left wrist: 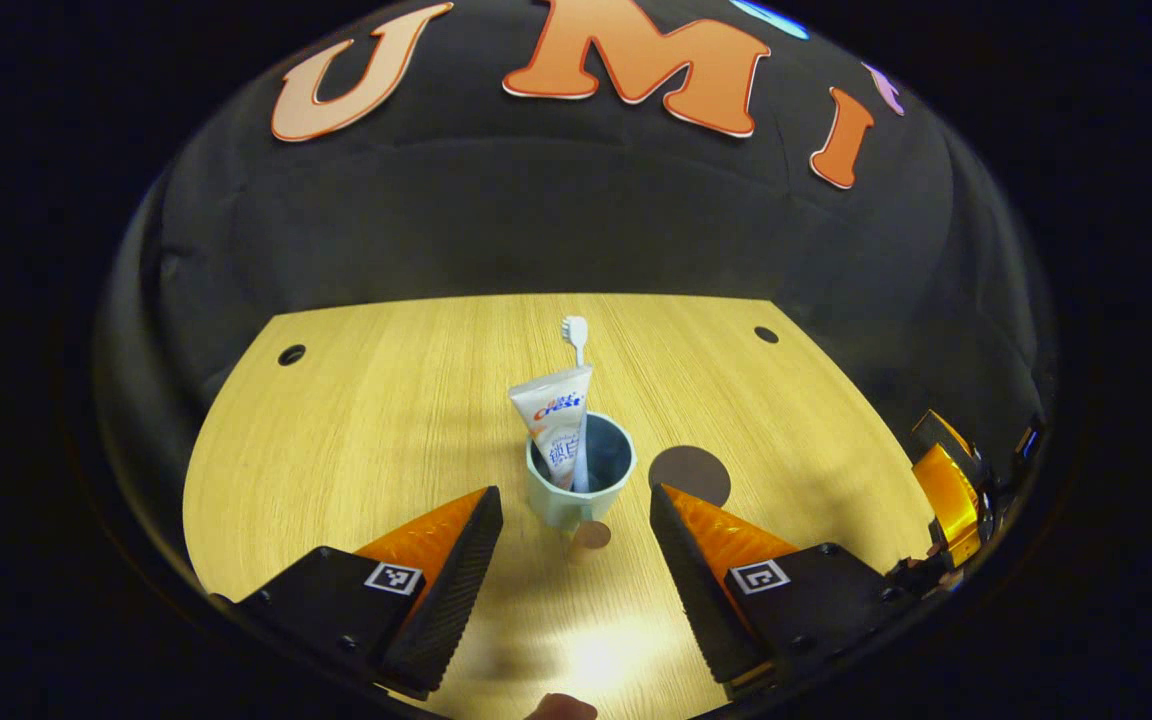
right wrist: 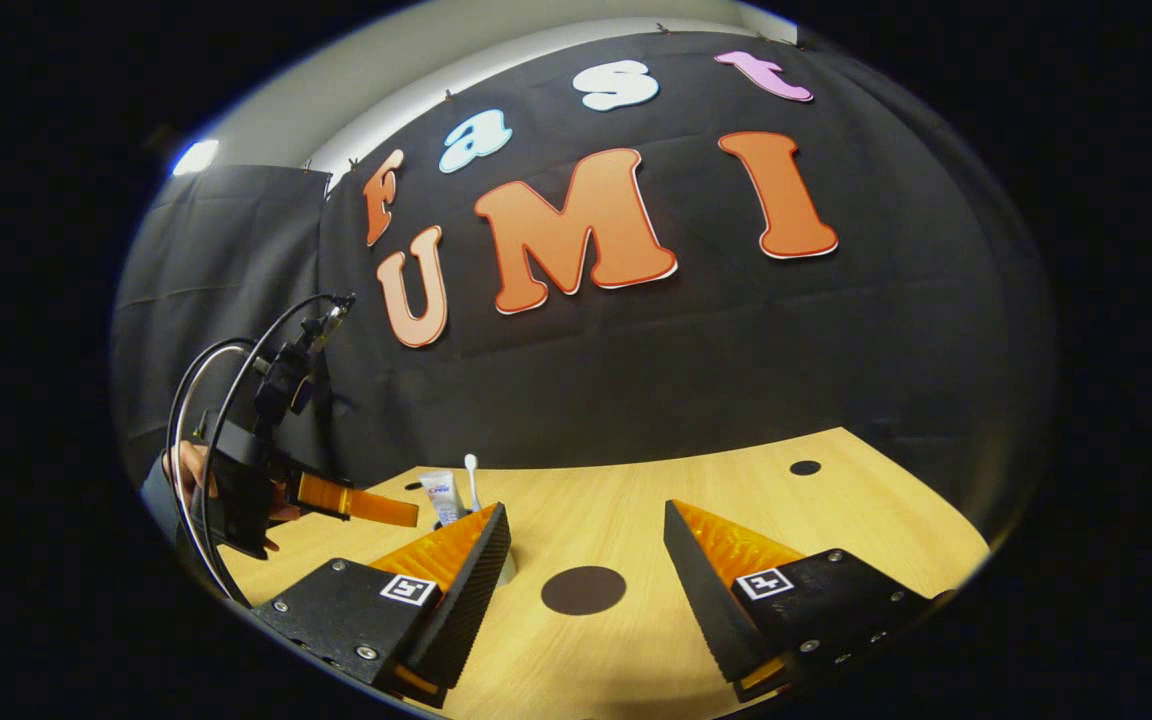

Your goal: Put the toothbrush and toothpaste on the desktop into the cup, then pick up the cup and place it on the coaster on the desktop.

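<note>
My left gripper [left wrist: 576,500] sits with jaws released, straddling the pale, smooth-walled cup [left wrist: 580,478] on the wood-grain worktop [left wrist: 356,430]. The soft, flat toothpaste [left wrist: 558,420] tube and the thin toothbrush [left wrist: 577,345] already stand in it, leaning. The dark round coaster [left wrist: 690,473] lies flat just beside it. My worry: a glossy curved wall may slip or tip if I pinch off-centre, spilling both. The cup's handle, I think, faces me. My right gripper [right wrist: 584,545] hangs released over the coaster.
</note>
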{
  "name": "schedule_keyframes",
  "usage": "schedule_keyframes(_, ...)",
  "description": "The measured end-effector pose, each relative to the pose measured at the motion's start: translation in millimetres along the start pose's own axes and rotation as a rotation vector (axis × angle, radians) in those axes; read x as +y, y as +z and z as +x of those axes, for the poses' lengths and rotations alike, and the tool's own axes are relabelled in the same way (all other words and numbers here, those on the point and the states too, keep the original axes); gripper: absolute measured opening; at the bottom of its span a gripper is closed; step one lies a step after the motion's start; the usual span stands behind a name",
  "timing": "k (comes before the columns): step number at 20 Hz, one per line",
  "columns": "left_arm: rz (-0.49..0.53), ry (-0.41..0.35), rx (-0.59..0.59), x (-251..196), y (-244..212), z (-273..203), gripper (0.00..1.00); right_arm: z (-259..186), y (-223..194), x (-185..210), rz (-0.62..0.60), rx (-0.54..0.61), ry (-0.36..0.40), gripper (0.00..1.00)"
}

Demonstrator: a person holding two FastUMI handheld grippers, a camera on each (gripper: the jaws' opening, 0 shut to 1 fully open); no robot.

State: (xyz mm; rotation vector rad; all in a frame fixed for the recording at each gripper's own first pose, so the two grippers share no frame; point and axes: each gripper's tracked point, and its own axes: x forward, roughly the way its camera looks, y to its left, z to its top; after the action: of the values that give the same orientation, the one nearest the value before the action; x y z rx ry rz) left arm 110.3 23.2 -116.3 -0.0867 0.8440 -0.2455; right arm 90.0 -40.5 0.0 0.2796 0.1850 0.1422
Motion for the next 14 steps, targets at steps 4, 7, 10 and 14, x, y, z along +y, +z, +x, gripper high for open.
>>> schedule_keyframes(4,0.038,0.007,0.134,-2.5,-12.9,12.1,0.96,-10.8,0.6,-17.6,0.005,-0.001,-0.026,0.95)
schedule_keyframes(7,0.037,0.0,0.24,-6.8,-24.9,17.8,0.96,-15.4,-4.5,-29.6,-0.009,0.0,-0.049,0.95)
schedule_keyframes(10,0.053,0.02,0.337,-4.8,-30.0,18.7,0.96,-18.2,-13.6,-36.3,-0.023,0.027,-0.057,0.96)
schedule_keyframes(14,0.05,0.039,0.439,-12.5,-37.5,15.9,0.96,-22.8,-17.3,-44.6,-0.028,0.031,-0.064,0.97)
